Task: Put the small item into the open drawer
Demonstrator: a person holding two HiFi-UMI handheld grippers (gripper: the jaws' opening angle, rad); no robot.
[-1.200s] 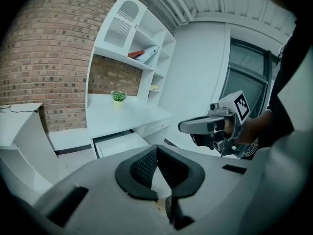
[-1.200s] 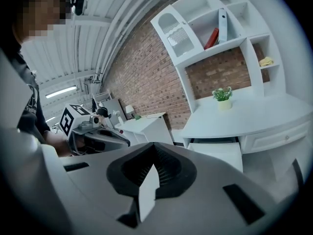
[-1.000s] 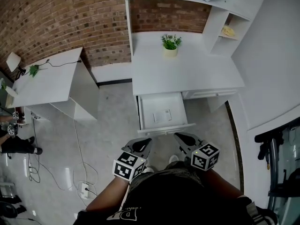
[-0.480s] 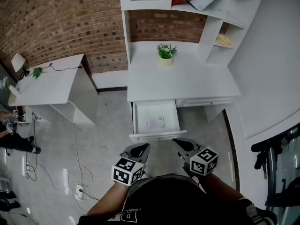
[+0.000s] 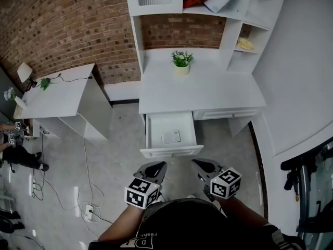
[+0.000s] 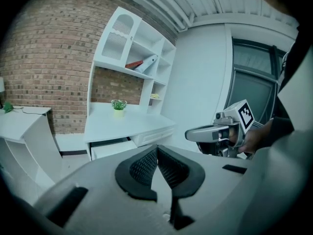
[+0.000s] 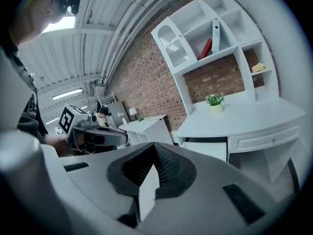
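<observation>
A red brick wall (image 5: 78,30) backs a white desk (image 5: 208,90) with a shelved hutch (image 5: 229,14) above; a second white table (image 5: 52,95) stands left. Cables (image 5: 87,163) trail over the pale grey floor (image 5: 119,145). Dark panes, possibly a window (image 6: 254,87), fill the right wall; a strip light (image 7: 68,93) glows overhead.

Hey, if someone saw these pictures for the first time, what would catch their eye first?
The white desk against the red brick wall stands out, with one drawer pulled open and a small pale item lying inside. Low in the head view, the left gripper and right gripper point toward it, fingers shut. A small potted plant sits at the back of the desk.
</observation>
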